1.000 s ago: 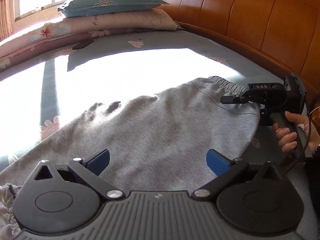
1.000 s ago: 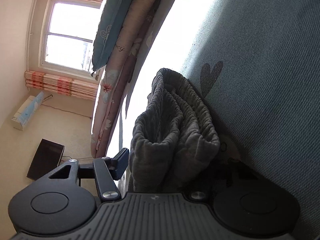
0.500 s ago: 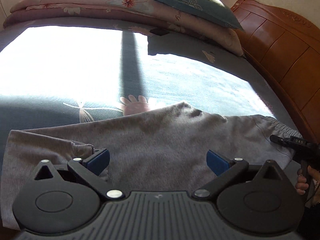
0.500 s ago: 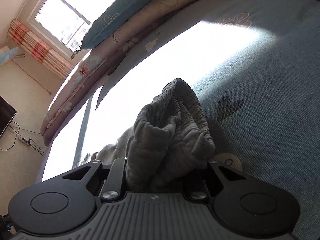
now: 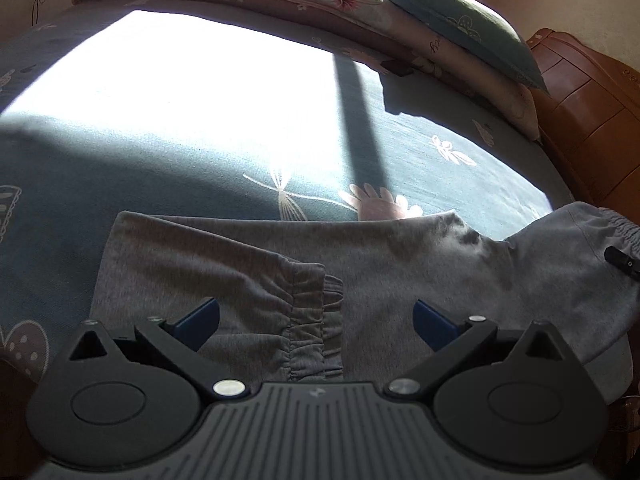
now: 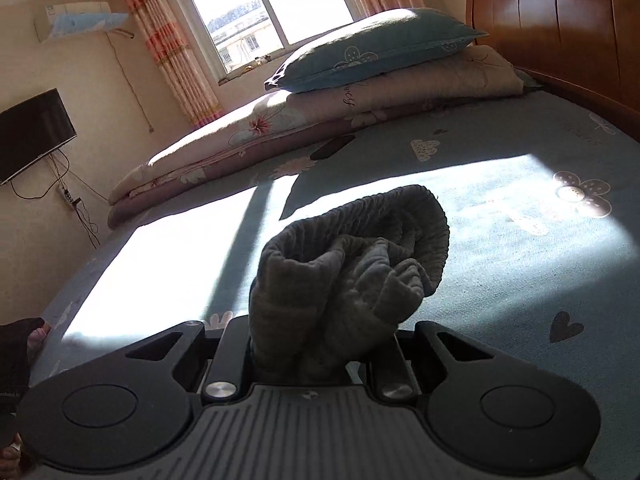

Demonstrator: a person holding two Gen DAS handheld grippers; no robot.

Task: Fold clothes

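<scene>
Grey sweatpants (image 5: pixel 400 272) lie across the blue patterned bed sheet (image 5: pixel 160 184). Their elastic cuffs (image 5: pixel 312 320) are folded back onto the legs. My left gripper (image 5: pixel 316 320) hovers open just above those cuffs, blue pads (image 5: pixel 200 318) wide apart and gripping nothing. The waist end is raised at the right, where a black fingertip (image 5: pixel 620 261) of the right gripper shows. In the right wrist view my right gripper (image 6: pixel 308 354) is shut on the bunched ribbed waistband (image 6: pixel 352 256), held up off the bed.
A teal pillow (image 6: pixel 372 56) rests on a folded pink floral quilt (image 6: pixel 320 120) at the bed's far side. The wooden headboard (image 6: pixel 560 20) runs along the right. A small dark object (image 6: pixel 332 146) lies by the quilt. A sleeve and hand (image 6: pixel 24 340) show at the left edge.
My left gripper slid from the waist end along the pants to the cuffs, staying open. My right gripper closed on the waistband, rolled upright and lifted it off the bed.
</scene>
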